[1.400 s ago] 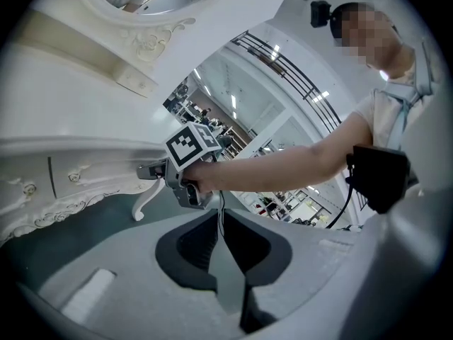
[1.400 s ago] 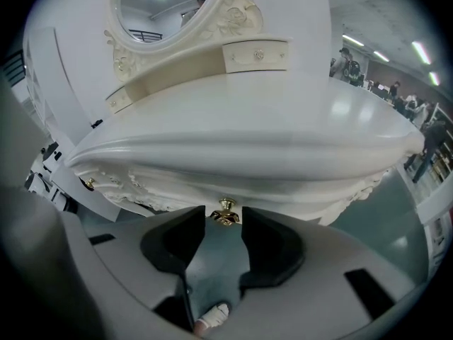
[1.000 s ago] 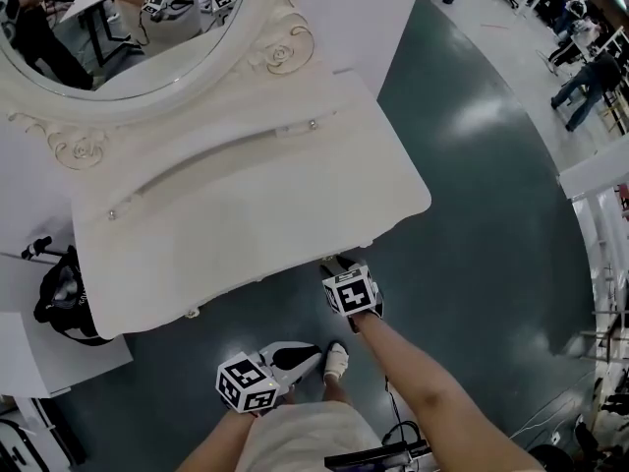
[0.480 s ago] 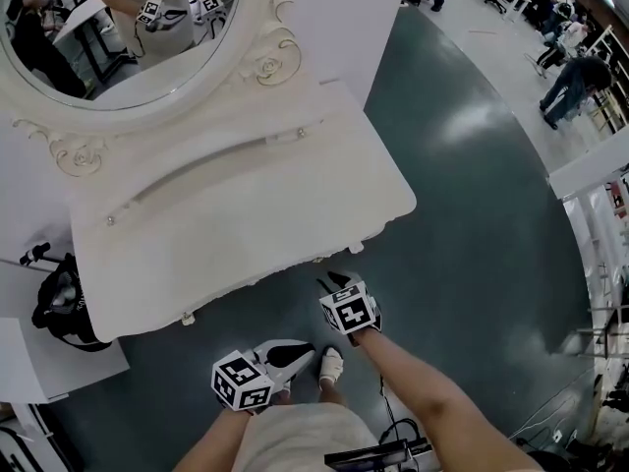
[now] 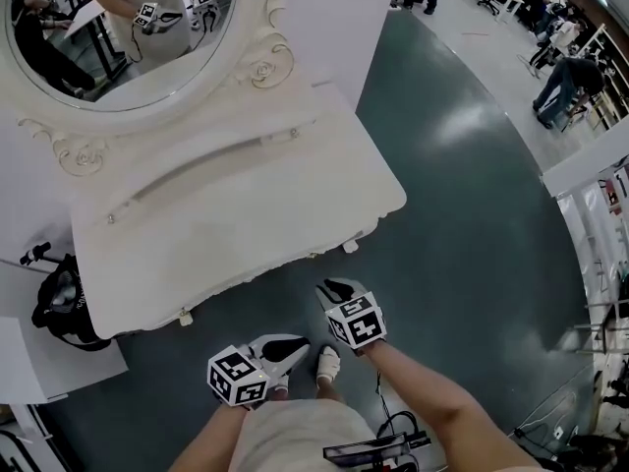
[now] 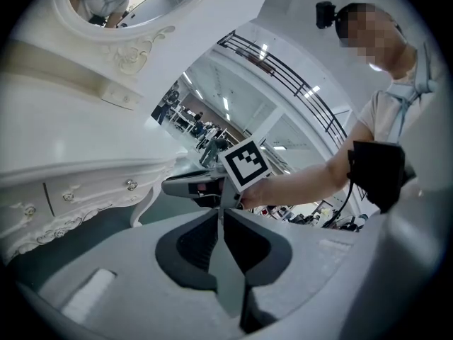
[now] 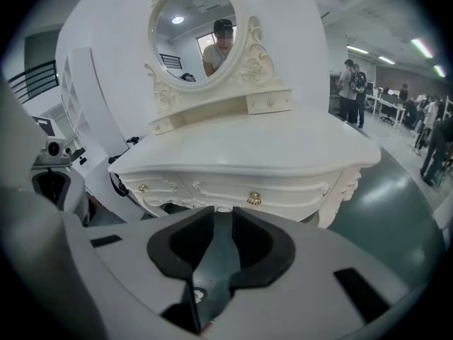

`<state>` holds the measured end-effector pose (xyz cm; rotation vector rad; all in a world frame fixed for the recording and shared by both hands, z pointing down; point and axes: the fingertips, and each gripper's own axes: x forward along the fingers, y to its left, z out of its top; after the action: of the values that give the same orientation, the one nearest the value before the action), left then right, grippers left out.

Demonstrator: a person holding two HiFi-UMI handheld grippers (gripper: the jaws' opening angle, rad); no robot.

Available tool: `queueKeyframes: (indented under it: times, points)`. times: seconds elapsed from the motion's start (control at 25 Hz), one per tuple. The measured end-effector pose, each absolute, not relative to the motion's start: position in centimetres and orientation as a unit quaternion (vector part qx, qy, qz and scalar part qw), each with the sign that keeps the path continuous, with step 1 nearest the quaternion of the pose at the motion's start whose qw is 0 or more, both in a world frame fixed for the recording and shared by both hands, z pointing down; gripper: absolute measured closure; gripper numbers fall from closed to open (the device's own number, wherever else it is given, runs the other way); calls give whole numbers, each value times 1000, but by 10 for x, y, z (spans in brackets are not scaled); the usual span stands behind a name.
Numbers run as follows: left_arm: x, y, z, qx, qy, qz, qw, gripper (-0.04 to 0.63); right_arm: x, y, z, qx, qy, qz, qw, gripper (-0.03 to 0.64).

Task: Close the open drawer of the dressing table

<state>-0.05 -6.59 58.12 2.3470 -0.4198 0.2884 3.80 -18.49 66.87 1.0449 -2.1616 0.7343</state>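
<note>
Dark green floor (image 5: 472, 214), glossy, with people working at benches far off at upper right. White dressing table (image 5: 226, 214) takes up the upper left of the head view, with a carved front and curved legs. An oval mirror (image 5: 108, 37) in a scrolled frame stands on a raised shelf at its back, and the person and both marker cubes are reflected in it. A black bag-like item (image 5: 59, 298) lies beside the table's left end; what it is I cannot tell. In the right gripper view the centre drawer (image 7: 241, 188) sits flush in the table's face, with no gap seen round it. Right gripper (image 5: 334, 289) hangs over the floor just off the table's front edge, clear of it and aimed at the drawer. Its jaws have just been closing and now stand a little apart, with only floor showing between them. Left gripper (image 5: 298, 346) is lower in the head view, near the person's body and well apart from the table. Its jaws are drawn together at the tips and hold nothing. A white shoe (image 5: 329, 364) shows between the two forearms. A small brass knob (image 7: 253, 199) is on the drawer front, with a second one (image 7: 141, 188) further left.
</note>
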Motion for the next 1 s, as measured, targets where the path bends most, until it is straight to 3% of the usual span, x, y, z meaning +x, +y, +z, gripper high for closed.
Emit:
queueKeyframes:
  times: [0.32,1.0]
  points:
    - [0,-61,568,916,-165,107,351,583,44,-159,629,404,-832,260,277,568]
    - [6,-42,529,929,-170,85,317,584,44,-90,553,384,-863,252,208,586]
